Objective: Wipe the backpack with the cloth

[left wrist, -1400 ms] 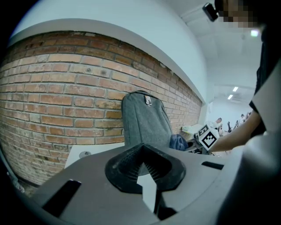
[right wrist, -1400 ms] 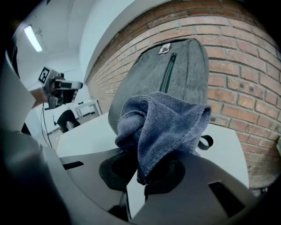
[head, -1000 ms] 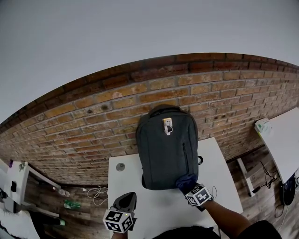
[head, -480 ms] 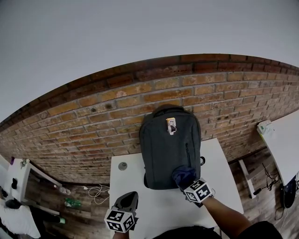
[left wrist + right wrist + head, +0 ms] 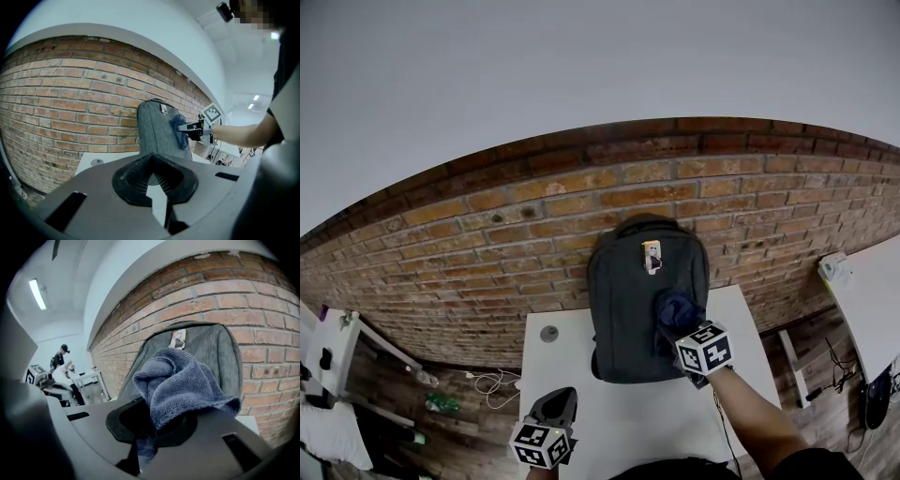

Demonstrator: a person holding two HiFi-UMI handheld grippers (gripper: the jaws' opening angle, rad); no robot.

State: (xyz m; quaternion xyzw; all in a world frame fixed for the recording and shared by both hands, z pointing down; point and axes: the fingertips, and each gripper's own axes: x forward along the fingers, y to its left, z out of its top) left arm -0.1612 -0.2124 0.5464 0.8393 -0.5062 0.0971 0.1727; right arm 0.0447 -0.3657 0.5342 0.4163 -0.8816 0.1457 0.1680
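Backpack (image 5: 637, 300): grey, stood upright at the far edge of the white table (image 5: 572, 375), back leaned on the brick wall (image 5: 487, 253). A small tag (image 5: 652, 255) is seen near its top.

The fabric is judged soft-shelled and fairly light. It is propped only by the wall, so tipping or sliding under a hard push is thought likely. If steadying is needed, the top or a side edge is best taken.

Cloth (image 5: 675, 307): blue, terry-like, limp and bunched. It is clamped in the jaws of the right gripper (image 5: 679, 323) and pressed to the upper right of the backpack front.

Left gripper (image 5: 555, 405): held over the near edge, left part. Its jaws are drawn almost together, with nothing between them.

A small round disc (image 5: 548, 333) is noted near the far left corner.
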